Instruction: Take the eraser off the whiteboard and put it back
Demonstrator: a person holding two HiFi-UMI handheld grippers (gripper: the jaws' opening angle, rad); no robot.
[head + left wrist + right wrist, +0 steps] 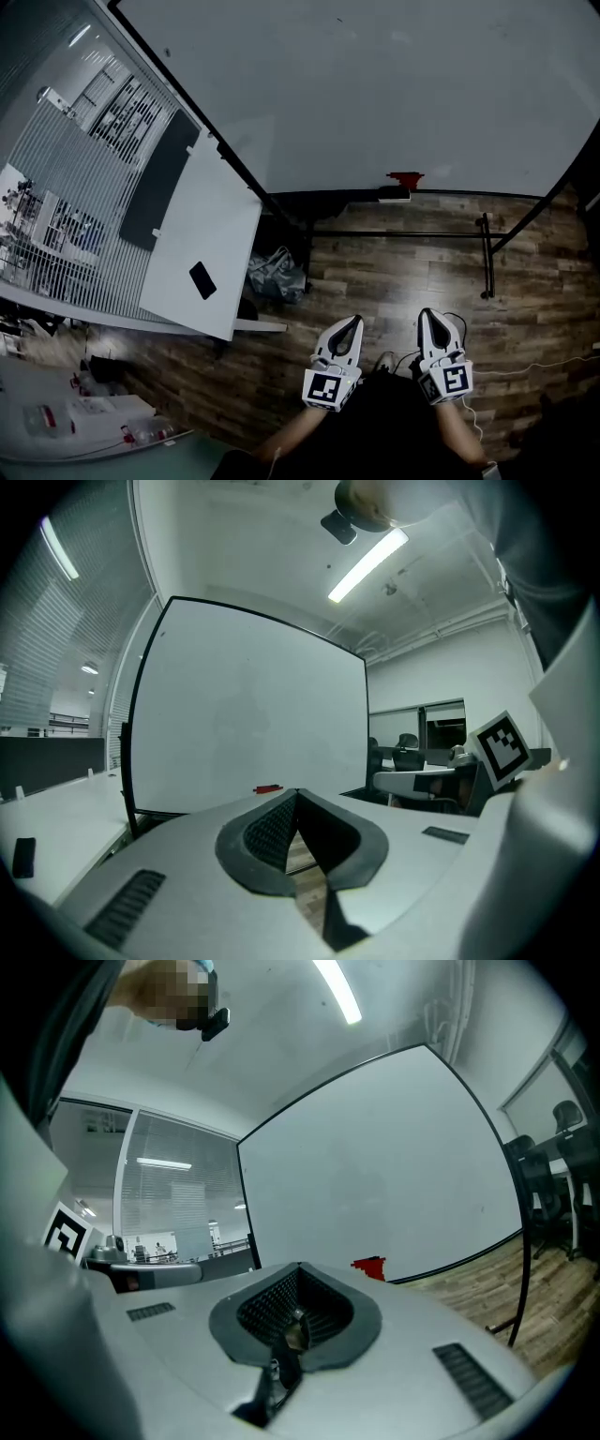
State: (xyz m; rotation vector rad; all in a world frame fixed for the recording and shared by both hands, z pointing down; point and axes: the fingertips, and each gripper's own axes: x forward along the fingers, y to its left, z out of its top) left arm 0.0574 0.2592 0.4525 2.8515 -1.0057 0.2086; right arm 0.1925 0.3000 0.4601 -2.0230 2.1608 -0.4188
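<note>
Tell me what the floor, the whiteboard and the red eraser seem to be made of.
Floor: wood or wood-look laminate, matte; plank seams and grain show.
Whiteboard: smooth white panel with a faint sheen, in a dark frame.
Eraser: red, possibly plastic; too small to tell.

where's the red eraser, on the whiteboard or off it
On it: the red eraser sits low on the whiteboard, just above its bottom edge.

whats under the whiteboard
The red eraser sits at the bottom edge of the whiteboard; below it are the black stand bar and wood floor. Anything behind the board is covered.
</note>
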